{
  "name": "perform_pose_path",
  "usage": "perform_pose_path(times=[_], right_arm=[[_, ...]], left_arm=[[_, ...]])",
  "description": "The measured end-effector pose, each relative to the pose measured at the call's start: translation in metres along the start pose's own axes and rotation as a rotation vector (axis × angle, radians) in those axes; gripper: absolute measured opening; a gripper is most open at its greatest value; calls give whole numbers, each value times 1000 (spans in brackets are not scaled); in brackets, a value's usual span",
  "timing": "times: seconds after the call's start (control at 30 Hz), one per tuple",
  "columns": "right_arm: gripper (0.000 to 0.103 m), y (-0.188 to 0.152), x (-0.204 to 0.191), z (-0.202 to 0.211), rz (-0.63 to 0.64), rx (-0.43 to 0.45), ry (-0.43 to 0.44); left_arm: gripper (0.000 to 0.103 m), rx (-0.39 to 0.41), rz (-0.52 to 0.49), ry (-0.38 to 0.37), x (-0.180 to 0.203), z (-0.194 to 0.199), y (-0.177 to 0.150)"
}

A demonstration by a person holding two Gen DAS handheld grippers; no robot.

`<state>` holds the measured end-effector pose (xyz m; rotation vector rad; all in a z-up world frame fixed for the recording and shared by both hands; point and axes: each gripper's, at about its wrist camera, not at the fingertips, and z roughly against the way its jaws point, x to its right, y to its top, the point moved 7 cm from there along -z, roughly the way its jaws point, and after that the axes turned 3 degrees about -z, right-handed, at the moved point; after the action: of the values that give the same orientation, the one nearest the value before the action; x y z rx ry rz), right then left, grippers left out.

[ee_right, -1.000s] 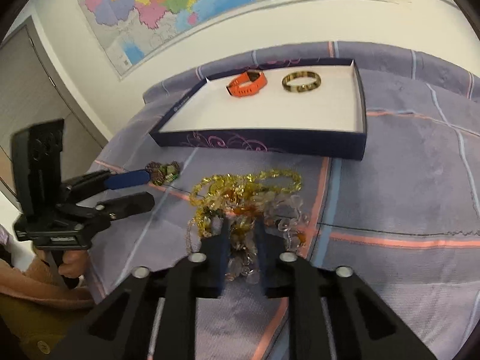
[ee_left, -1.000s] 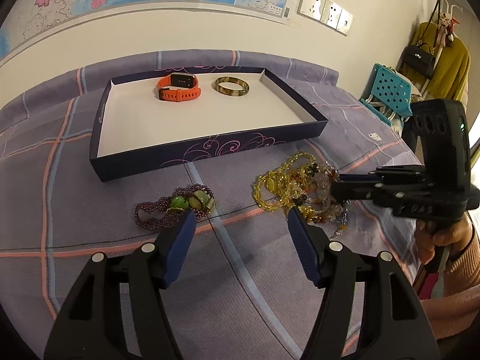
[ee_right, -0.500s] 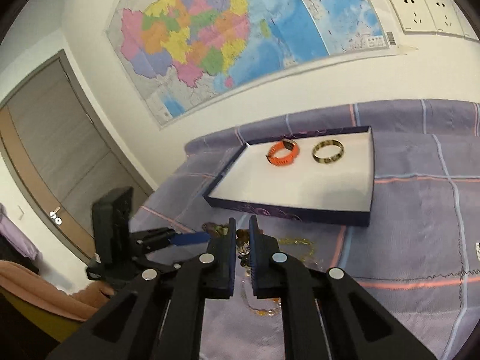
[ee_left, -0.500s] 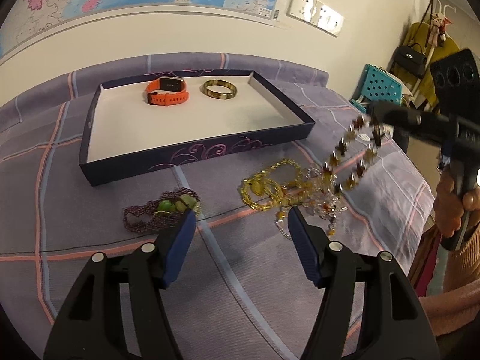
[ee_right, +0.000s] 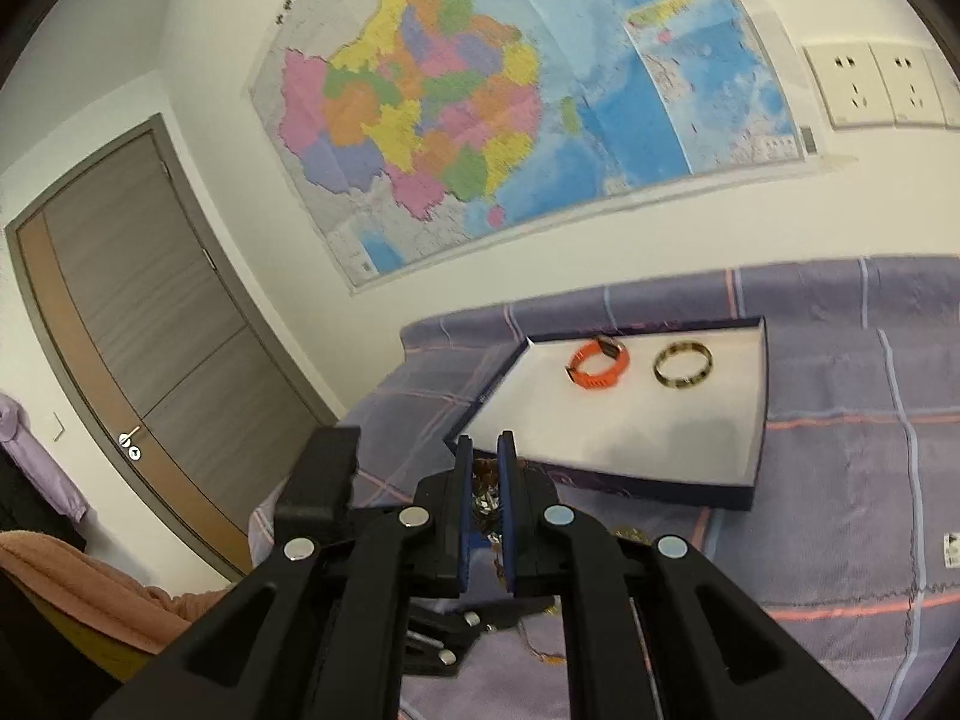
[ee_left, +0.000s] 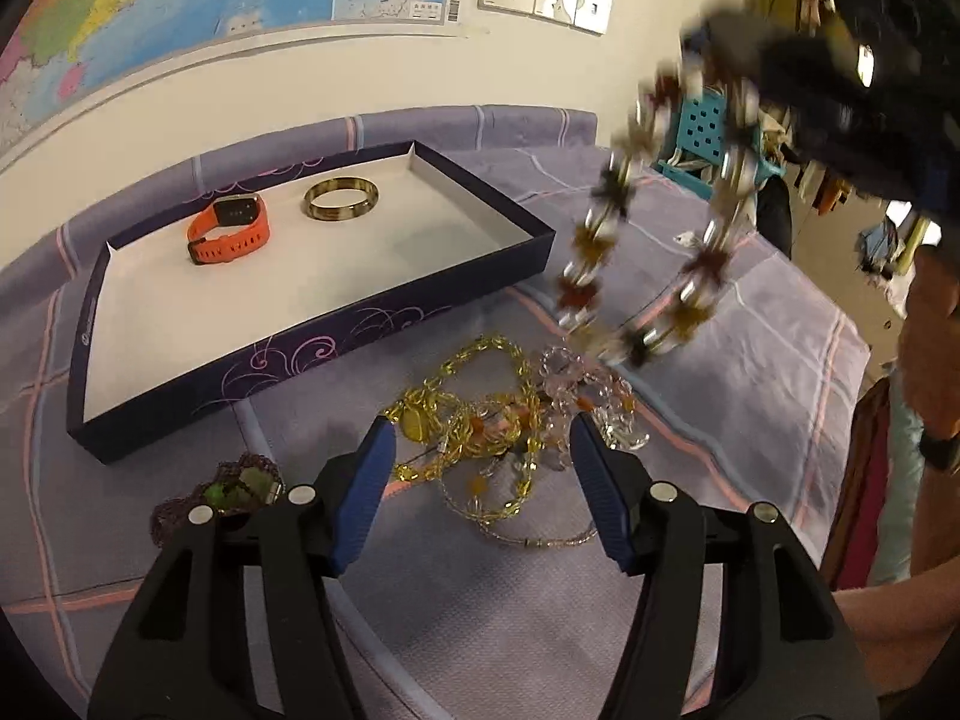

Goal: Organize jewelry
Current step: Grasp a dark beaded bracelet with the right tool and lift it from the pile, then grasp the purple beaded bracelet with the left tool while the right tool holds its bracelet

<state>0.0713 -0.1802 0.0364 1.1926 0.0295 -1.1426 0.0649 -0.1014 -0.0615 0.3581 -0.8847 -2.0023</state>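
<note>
A beaded bracelet [ee_left: 654, 204] was held up in the air by the right gripper [ee_right: 483, 504]. The jaws were squeezed almost shut, and only a bit of the beads was seen between them. From the left wrist view, the bracelet was seen hanging as a long loop, up and to the right of the left gripper [ee_left: 480, 489]. Its long way ran up and down, with the top pinched and the bottom pointing at the cloth. It looked blurry, so it was likely swinging.

The left gripper was spread wide and nothing was held in it. Just in front of its fingers, a tangled pile of necklaces [ee_left: 498, 414] was lying on the purple cloth [ee_left: 750, 360]. A small purple and green bracelet [ee_left: 222, 492] was lying beside its left finger.

Farther ahead, a tray [ee_left: 360, 336] was sitting on the cloth. An orange watch band [ee_left: 231, 231] and a gold bangle [ee_left: 341, 199] were lying side by side at its far end.

Some things could go wrong. The bracelet was pinched only at its top, so it could slip out if it was swung hard. Its low end was hanging close to the pile, so it could be caught on a chain. It could also be dropped outside the tray if it was let go too soon.
</note>
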Motion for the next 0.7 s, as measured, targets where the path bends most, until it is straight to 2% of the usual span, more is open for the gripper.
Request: perform_pose_path(times=[0.27,0.43,0.53,0.7], right_arm=[[6,-24,51,-18,-100,-61,-85],[6,-21,51,-18,-90,-48,-81],[6,-18,49,-21,-87,-48,-67],[6,-20,44,-28,-88,-60,-49]], left_arm=[[58,17,106,85,-47,30,-19],[58,36,148,170,-81,57,-32],[54,22,166,212,-99,59,-37],[53,-12,153,234,-110,50,-40]])
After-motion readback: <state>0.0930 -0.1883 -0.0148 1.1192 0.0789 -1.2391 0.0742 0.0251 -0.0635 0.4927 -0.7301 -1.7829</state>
